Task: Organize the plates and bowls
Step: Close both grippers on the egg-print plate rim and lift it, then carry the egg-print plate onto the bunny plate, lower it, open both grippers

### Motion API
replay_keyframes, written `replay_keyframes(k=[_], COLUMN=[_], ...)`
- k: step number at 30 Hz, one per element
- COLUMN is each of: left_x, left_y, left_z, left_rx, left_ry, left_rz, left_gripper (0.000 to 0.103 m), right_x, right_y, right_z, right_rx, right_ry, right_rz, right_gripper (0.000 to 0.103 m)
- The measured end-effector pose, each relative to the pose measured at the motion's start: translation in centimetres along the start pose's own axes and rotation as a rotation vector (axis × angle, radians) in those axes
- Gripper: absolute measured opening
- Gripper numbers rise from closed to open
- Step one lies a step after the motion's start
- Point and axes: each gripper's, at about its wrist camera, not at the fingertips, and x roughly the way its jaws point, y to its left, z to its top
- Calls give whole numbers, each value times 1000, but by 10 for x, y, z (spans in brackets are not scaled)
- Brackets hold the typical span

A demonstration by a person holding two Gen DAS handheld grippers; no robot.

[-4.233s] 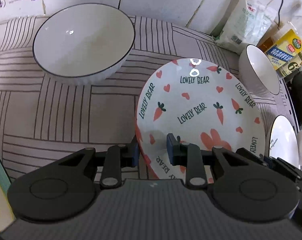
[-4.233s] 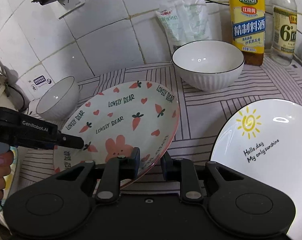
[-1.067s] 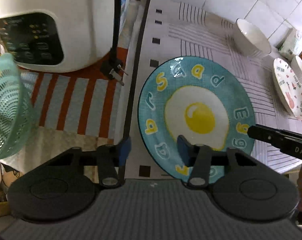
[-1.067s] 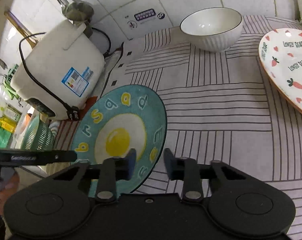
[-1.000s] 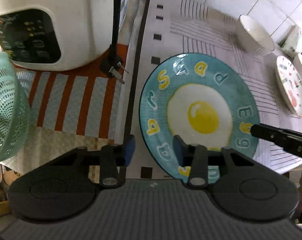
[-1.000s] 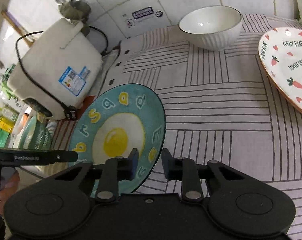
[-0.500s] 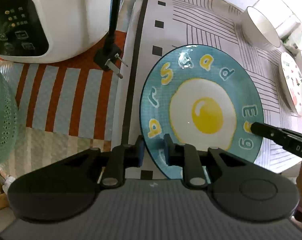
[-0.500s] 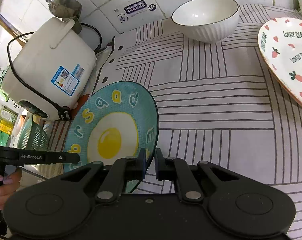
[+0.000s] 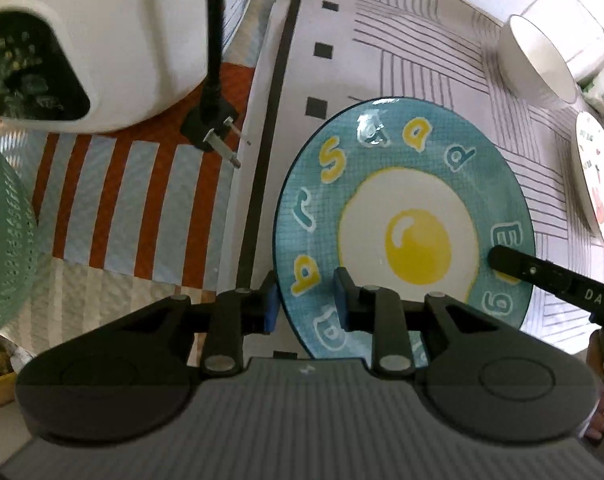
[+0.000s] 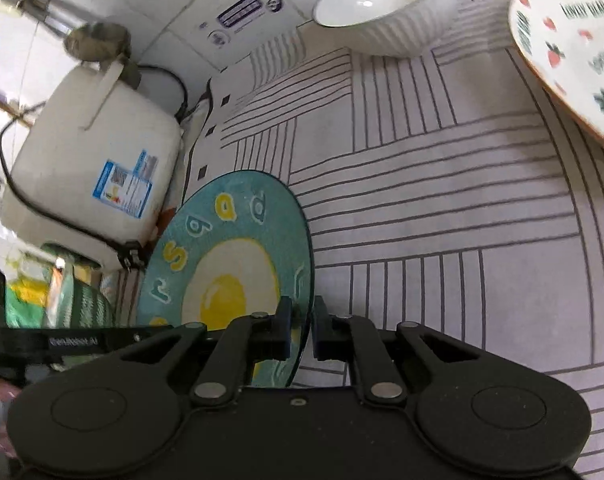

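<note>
You are pinching the teal egg plate (image 10: 230, 256) with your right hand-held gripper (image 10: 300, 330), its jaws pressed tight on the rim at about the plate's 5 o'clock in the right wrist view. Your left hand-held gripper (image 9: 306, 300) is straddling the rim on the opposite side, at roughly 7 o'clock of the plate (image 9: 402, 216) in the left wrist view; its jaws have just been opening a little, and the inner blue pad is standing clear of the plate's face, so that side is not clamping. The plate is sitting on the striped cloth (image 10: 442, 220) over the table, near the cloth's edge. A white cooker (image 10: 90, 168) is standing at the plate's 10 o'clock, a white bowl (image 10: 382, 4) at 1 o'clock, and a carrot-print plate (image 10: 574, 52) at 2 o'clock, well apart
</note>
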Motion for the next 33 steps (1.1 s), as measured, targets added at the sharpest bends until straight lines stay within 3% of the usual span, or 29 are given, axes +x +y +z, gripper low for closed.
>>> replay_keyframes(k=[11, 24, 33], left_x=[-31, -62, -69], left_y=[-53, -141, -202], left_z=[2, 12, 25], left_rx=[172, 372, 444], left_ry=[-32, -103, -122], left_rz=[-1, -76, -141], left_gripper=[26, 27, 27], right_x=[-46, -146, -204], right_y=[-6, -26, -49], right_z=[5, 0, 5], right_rx=[-28, 22, 33], right_ry=[-33, -198, -267], right_rz=[-20, -103, -164], right_gripper=[17, 19, 21])
